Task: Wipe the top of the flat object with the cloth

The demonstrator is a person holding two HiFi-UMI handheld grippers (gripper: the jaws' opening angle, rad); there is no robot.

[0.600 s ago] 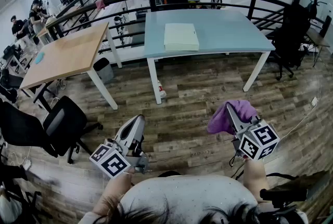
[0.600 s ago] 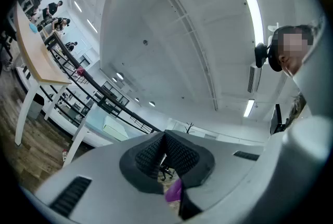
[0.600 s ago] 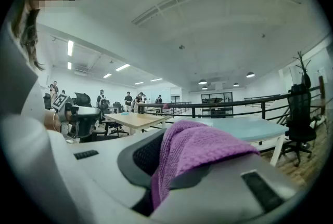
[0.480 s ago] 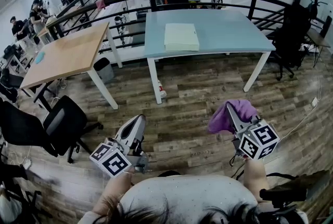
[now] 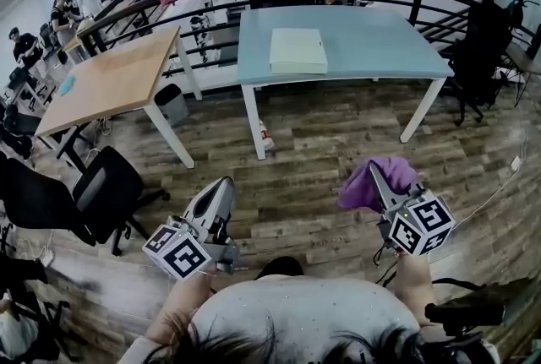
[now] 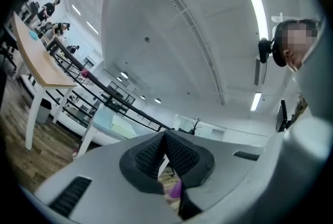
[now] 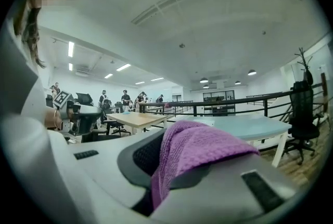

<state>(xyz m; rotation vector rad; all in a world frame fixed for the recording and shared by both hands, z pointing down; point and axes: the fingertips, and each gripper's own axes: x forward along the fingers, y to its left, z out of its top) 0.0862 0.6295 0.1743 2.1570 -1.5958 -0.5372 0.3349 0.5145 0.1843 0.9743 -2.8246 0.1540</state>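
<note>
The jaws of my right gripper [image 5: 378, 181] are clamped on the purple cloth [image 5: 362, 192], which bunches over the top jaw and hangs down to one side. The jaws of my left gripper [image 5: 221, 189] are pressed together with nothing between them, so that hand is free.

The flat object [image 5: 297, 50], a pale slab, lies on the blue counter [image 5: 380, 41] well apart from both grippers, straight ahead across a stretch of wooden floor [image 5: 313, 134]. It sits roughly midway between my two hands' lines, a little to the left of where my right jaws point. Neither hand looks clearly nearer, but the right one carries the cloth. The slab's longer side seems to run away from me, though the steep view makes that uncertain. I judge the wipe has not begun. I must first close on the counter, then bring the cloth forward and slightly leftward over the slab.
</note>
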